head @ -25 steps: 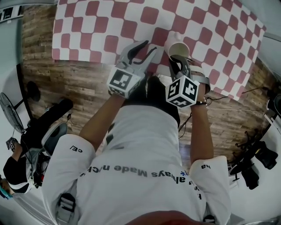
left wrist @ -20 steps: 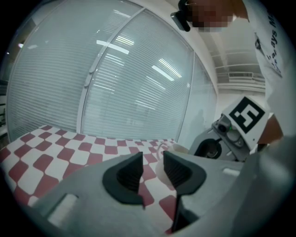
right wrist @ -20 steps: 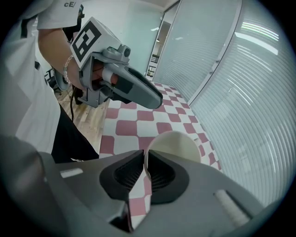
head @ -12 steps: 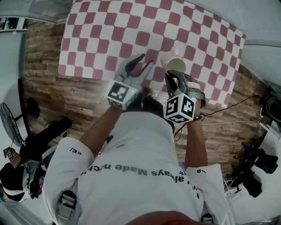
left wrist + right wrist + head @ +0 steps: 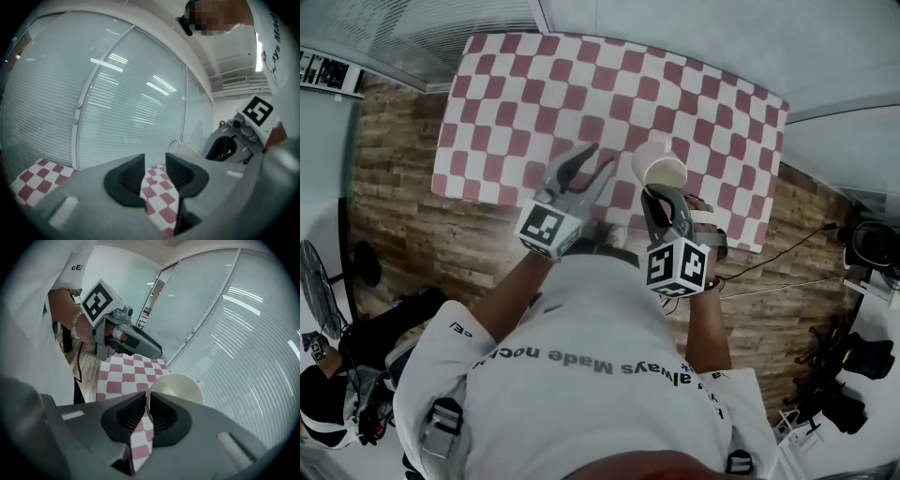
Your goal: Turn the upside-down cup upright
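Cup (image 5: 659, 169), rim pinched between the closed right fingers (image 5: 165, 414), has risen off the desk (image 5: 516, 84) mouth-up, likely only needing setting down; left fingers (image 5: 125, 180) slightly apart, empty.

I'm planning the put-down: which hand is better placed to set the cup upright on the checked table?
Right. The right claw pinches the cup by its rim, mouth facing up, above the checked table. The left claw is empty beside it.
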{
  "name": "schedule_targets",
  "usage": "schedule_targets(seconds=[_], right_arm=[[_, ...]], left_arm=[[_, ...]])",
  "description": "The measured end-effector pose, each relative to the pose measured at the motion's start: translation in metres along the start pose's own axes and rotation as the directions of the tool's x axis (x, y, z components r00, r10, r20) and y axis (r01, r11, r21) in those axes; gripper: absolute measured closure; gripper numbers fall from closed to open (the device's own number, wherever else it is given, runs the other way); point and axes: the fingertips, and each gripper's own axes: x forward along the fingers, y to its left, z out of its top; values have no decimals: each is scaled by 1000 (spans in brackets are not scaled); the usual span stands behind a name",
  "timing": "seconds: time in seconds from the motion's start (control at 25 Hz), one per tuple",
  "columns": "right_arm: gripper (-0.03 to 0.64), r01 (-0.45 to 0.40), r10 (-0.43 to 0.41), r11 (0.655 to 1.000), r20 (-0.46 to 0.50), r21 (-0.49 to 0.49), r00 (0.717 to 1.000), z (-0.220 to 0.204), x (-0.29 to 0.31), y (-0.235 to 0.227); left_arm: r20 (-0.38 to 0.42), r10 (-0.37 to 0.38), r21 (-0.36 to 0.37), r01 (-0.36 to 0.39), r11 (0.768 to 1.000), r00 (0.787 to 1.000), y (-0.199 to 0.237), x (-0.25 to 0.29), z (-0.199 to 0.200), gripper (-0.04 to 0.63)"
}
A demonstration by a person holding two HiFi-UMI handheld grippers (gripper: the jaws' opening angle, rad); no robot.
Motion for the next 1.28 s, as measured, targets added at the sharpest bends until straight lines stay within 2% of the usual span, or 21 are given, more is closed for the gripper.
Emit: schedule_targets(seconds=[0.44, 0.64, 0.84, 0.96, 1.12, 1.2, 1.28], right_arm=[[588, 41, -49, 997, 111, 71, 993, 31, -53, -26], [588, -5, -37, 983, 223, 184, 974, 36, -60, -36], [588, -78, -28, 948, 324, 309, 946, 34, -68, -44], [588, -174, -21, 900, 436, 401, 900, 38, -77, -49], [589, -322, 7, 829, 568, 457, 823, 38, -90, -52], [589, -408, 14, 774, 631, 484, 776, 36, -97, -55], [591, -507, 8, 701, 706, 501, 709, 35, -105, -58]], left_arm=[[42, -51, 21, 51, 999, 998, -19, -5, 49, 456], [51, -59, 30, 58, 998, 997, -16, -4, 57, 454], [56, -69, 31, 67, 997, 996, -14, -5, 66, 456], [57, -91, 33, 89, 996, 994, -15, -6, 66, 456], [64, -136, 21, 135, 991, 989, -19, -7, 65, 454], [62, -150, 22, 148, 989, 987, -21, -6, 63, 456], [54, -150, 18, 149, 989, 987, -22, -7, 60, 456]])
